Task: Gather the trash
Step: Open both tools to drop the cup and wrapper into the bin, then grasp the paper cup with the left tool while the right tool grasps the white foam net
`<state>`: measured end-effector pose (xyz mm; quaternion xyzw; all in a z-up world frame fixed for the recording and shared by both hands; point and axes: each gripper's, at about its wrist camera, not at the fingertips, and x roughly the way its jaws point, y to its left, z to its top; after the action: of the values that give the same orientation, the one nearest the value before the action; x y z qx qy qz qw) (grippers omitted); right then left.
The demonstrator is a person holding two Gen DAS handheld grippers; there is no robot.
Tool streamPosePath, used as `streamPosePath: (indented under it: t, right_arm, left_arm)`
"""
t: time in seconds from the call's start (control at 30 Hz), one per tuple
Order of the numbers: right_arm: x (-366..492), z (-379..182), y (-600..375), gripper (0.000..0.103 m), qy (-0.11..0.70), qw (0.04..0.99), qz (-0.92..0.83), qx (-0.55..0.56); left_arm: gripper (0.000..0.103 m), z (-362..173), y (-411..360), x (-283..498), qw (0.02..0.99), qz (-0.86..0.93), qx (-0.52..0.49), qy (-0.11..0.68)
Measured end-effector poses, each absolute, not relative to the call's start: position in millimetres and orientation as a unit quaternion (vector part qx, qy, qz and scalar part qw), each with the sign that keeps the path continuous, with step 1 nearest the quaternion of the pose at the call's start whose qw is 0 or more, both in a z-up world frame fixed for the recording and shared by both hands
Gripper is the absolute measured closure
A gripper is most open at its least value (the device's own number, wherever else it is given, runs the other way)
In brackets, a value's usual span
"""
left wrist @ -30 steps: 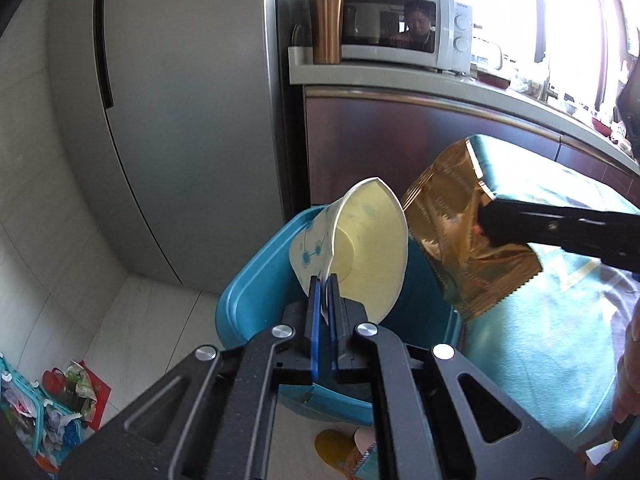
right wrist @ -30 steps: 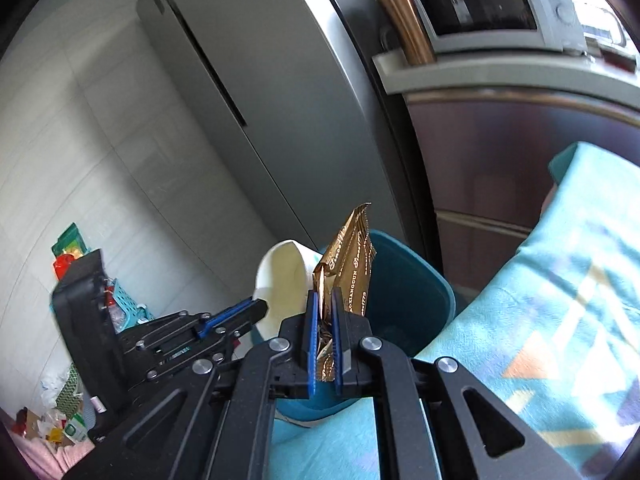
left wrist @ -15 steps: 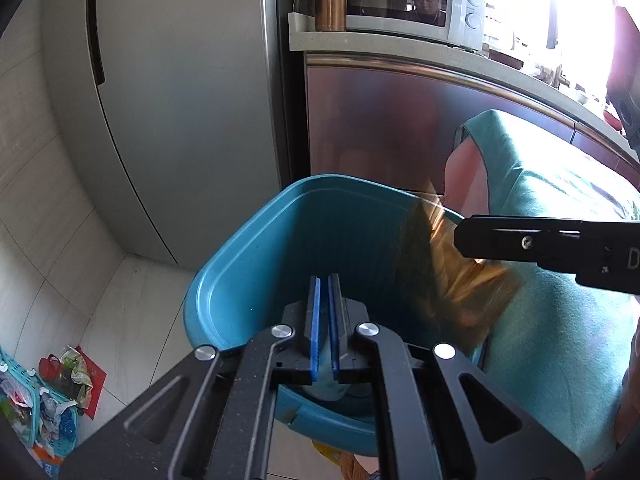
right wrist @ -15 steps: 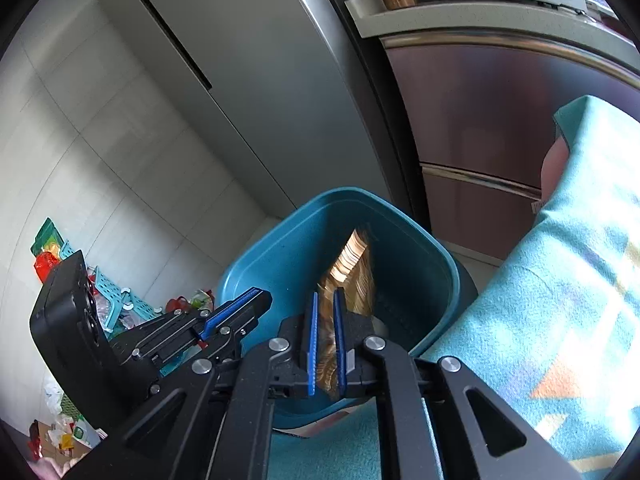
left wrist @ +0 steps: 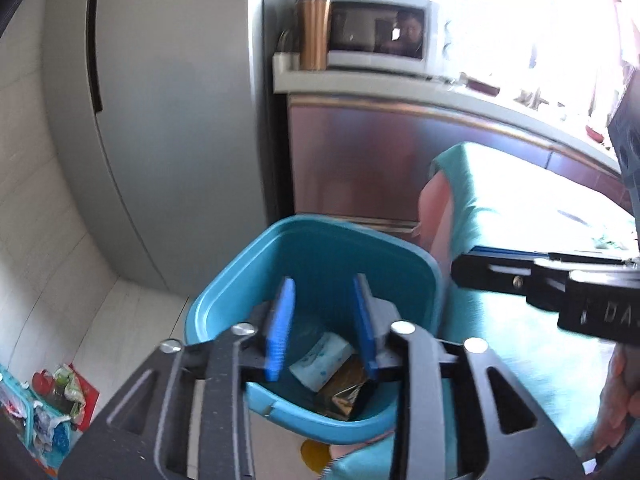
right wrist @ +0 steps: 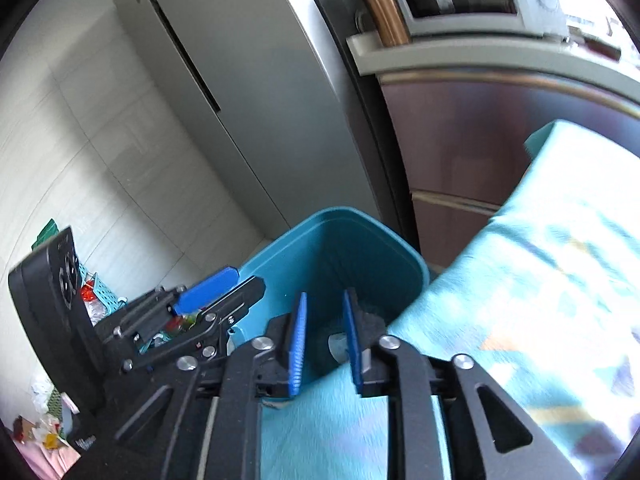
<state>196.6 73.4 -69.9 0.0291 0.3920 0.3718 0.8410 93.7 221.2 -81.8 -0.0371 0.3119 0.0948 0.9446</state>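
Note:
A blue plastic bin stands on the floor beside the table's end. At its bottom lie a white paper cup with blue print and a gold foil wrapper. My left gripper hangs over the bin, jaws opening, nothing between the blue pads. My right gripper hovers over the bin's near rim, jaws opening too, nothing held. A pale bit of the cup shows between the right fingers, far below. The right gripper's black finger reaches in from the right in the left wrist view.
A table with a teal patterned cloth runs along the right. A grey fridge stands behind the bin, with a counter carrying a microwave and copper tumbler. Baskets of clutter sit on the floor at left.
Both grippers were shut, the left on the cup, the right on the wrapper. Both have opened, and cup and wrapper now lie at the bin's bottom.

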Motion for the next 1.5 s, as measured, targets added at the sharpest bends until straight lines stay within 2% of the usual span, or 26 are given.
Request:
streamPosePath:
  t: [0.23, 0.63, 0.9, 1.5]
  right_arm:
    - [157, -40, 16, 0.075, 0.333, 0.874, 0.353, 0.034]
    - [95, -16, -103, 0.067, 0.277, 0.923, 0.259, 0.068]
    - [64, -12, -163, 0.067, 0.256, 0.945, 0.186, 0.083]
    - [15, -19, -288, 0.066, 0.228, 0.965, 0.017, 0.13]
  left_arm:
    - [0.043, -48, 179, 79, 0.964, 0.022, -0.032, 0.263]
    - [0.042, -27, 75, 68, 0.963, -0.117, -0.003, 0.244]
    - [0.042, -30, 11, 65, 0.951, -0.18, 0.01, 0.253]
    - [0.042, -40, -69, 69, 0.909, -0.303, 0.042, 0.284]
